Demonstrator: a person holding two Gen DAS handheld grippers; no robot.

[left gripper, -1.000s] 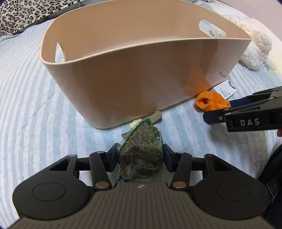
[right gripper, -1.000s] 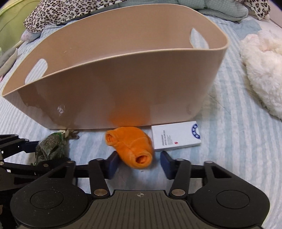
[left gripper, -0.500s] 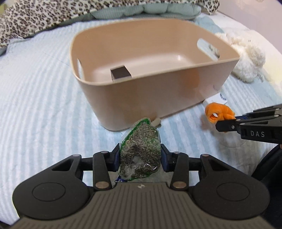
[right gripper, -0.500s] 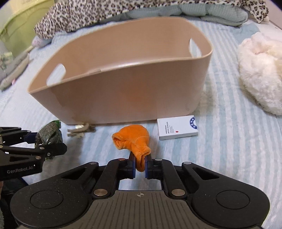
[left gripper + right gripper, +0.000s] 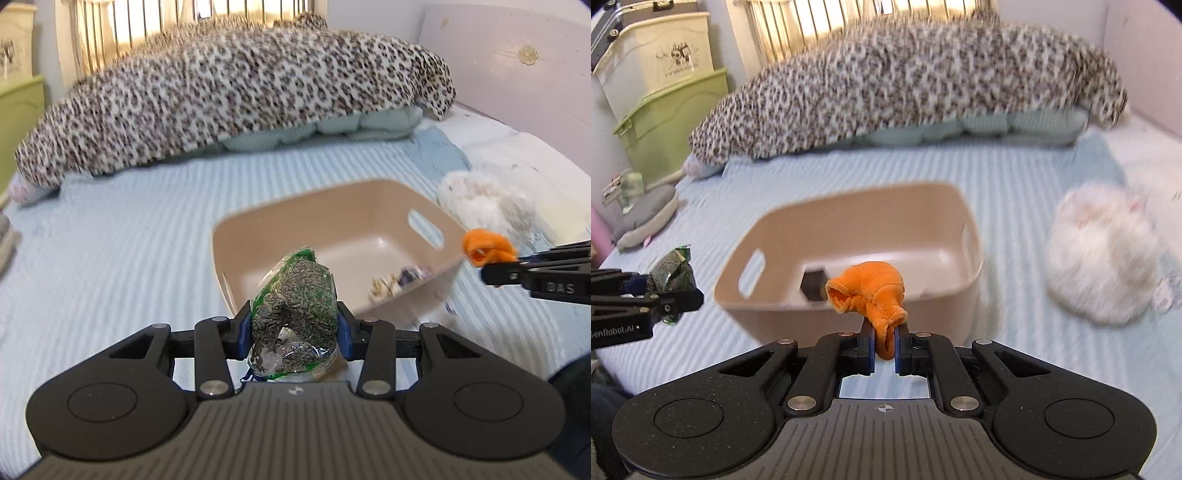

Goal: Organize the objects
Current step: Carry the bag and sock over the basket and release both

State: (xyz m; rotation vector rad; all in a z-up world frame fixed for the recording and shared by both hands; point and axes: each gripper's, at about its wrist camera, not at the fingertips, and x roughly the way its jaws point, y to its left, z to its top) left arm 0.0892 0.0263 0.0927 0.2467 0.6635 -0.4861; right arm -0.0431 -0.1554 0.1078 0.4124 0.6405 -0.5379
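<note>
Crinkly seed bag (image 5: 293, 295), plush orange toy (image 5: 873, 291)

The beige bin (image 5: 849, 299) stands open-topped on the striped bedsheet (image 5: 110, 251), nothing above its rim. A dark block (image 5: 812, 286) occupies its left inner corner and small blurred items (image 5: 399, 282) lie by its near wall; the rest of its floor is bare. A white plush (image 5: 1104, 254) crowds its right side, and a leopard blanket (image 5: 905, 81) lines the bed's far edge.
</note>
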